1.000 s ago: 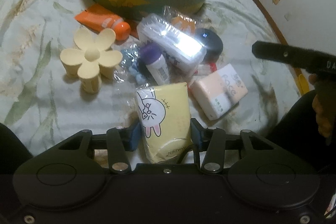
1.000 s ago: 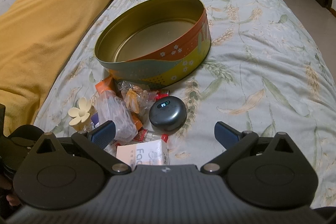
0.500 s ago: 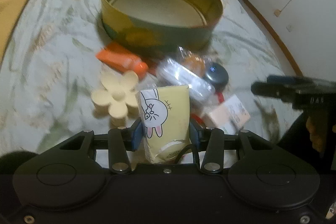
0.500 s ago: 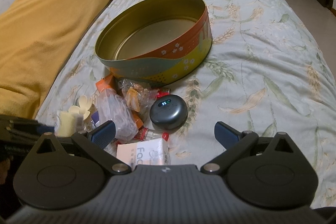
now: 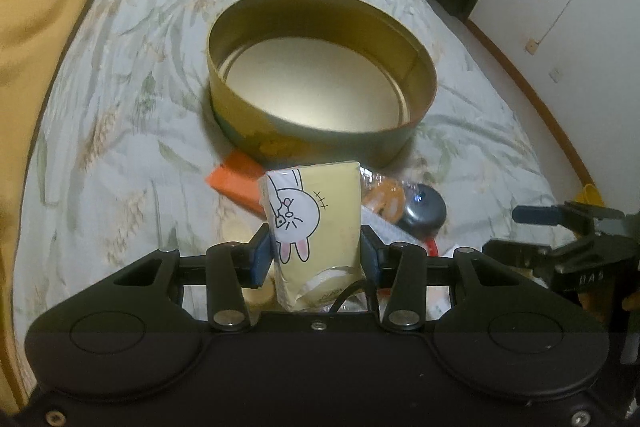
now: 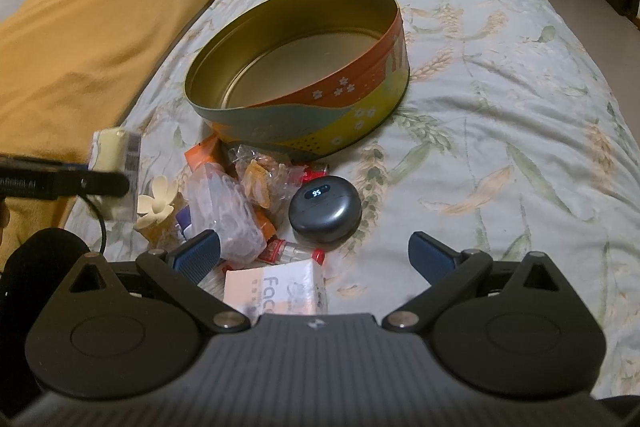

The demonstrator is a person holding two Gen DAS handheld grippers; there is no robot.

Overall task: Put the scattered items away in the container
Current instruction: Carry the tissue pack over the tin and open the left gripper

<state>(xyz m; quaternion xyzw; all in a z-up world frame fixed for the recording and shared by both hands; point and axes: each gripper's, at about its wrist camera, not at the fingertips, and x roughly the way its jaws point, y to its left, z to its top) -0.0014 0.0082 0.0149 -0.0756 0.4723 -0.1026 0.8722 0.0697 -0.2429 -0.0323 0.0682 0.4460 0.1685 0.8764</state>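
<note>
My left gripper point(image 5: 316, 251) is shut on a yellow tissue pack with a rabbit print point(image 5: 316, 223), held in the air just short of the round tin point(image 5: 320, 131); from the right wrist view the same pack point(image 6: 114, 163) hangs at the far left. The tin point(image 6: 304, 131) is empty. In front of it lies a heap: an orange tube point(image 5: 236, 179), a cream flower clip point(image 6: 158, 199), a clear bag point(image 6: 224, 203), a grey round case point(image 6: 326, 209), a pink tissue pack point(image 6: 276, 287). My right gripper point(image 6: 314, 259) is open, low over that heap.
Everything lies on a bed with a pale leaf-print cover point(image 6: 500, 107). A mustard-yellow blanket point(image 6: 80, 39) runs along the bed's left side. The bed's edge, the floor and a white wall point(image 5: 560, 7) are to the right in the left wrist view.
My left gripper has lifted the rabbit tissue pack off the bed and carried it toward the tin, which now shows its whole inside. The right gripper has stayed still.
</note>
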